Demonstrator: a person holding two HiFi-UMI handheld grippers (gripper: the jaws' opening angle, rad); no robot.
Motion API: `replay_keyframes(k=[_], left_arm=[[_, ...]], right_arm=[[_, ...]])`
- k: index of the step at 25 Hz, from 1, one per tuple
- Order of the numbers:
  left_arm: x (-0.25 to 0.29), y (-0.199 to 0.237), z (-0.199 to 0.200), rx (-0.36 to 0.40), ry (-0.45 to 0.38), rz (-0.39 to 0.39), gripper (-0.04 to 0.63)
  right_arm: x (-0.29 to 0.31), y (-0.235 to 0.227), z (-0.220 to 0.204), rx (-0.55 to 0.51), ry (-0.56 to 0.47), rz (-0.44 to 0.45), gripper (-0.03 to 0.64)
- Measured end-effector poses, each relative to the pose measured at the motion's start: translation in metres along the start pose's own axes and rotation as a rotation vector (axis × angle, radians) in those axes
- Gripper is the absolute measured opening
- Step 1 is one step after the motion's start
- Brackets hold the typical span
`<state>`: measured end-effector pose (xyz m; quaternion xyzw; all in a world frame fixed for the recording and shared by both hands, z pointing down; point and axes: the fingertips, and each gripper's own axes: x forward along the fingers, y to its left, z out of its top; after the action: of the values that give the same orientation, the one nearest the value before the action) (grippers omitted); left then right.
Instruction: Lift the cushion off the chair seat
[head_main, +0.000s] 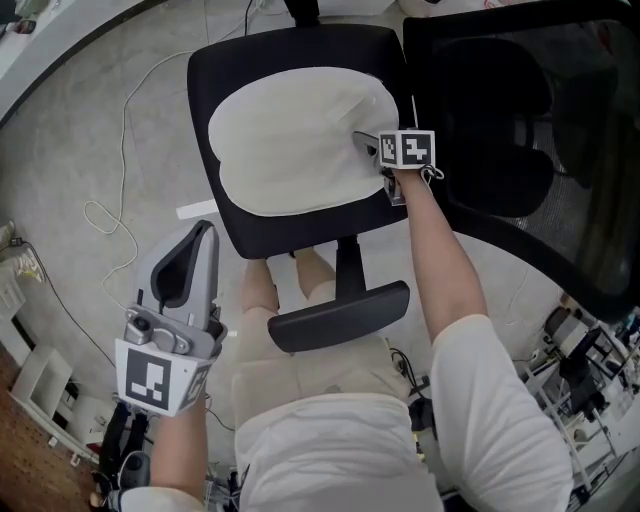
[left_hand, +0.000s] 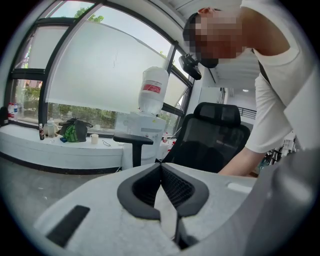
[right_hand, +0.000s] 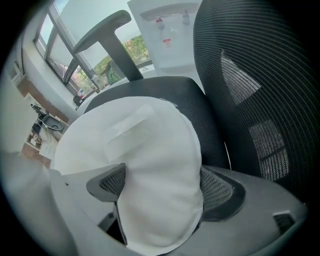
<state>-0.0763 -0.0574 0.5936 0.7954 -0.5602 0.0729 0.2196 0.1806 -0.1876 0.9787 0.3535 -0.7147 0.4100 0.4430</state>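
- Grey floor (head_main: 70, 150) with a loose white cable (head_main: 125, 120) lies under a black office chair, seen from above; its mesh backrest (head_main: 520, 130) is to your right.
- Task's thing: the cream cushion (head_main: 290, 140) lies flat on the chair seat (head_main: 290, 235) and covers most of it. It is not yet lifted.
- Your right gripper (head_main: 370, 145) is at the cushion's right edge, close to the backrest. Its jaws press on the padded rim from both sides, and the rim bulges up between them. They stand fairly wide only because the padding is thick.
- Your left gripper (head_main: 200, 240) is empty, its jaws brought fully together.
- Risk: the hold is on one rim only. When you raise it, the cushion's hanging weight could pull the soft edge out of the jaws.
- Risk: the far side may drag across the seat and could turn the chair.
- Risk: lifting towards you may catch the cushion on the near armrest (head_main: 340, 315).
- Pose: your right arm reaches straight forward past that armrest, wrist over the seat's right edge.
- Pose: your left hand is low by your left leg, gripper pointing forward, well apart from the chair.
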Motion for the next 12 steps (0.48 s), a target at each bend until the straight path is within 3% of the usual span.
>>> replay_keyframes(k=[5,12], left_arm=[[-0.007,0.0,-0.003,-0.004,0.004,0.013,0.017],[0.001,-0.008,-0.006,-0.017,-0.003,0.004,0.017]], right_arm=[[0.012,0.001,-0.01,0.03,0.013,0.023,0.419],[-0.023,0.02,0.006,-0.051,-0.026,-0.056,0.289]])
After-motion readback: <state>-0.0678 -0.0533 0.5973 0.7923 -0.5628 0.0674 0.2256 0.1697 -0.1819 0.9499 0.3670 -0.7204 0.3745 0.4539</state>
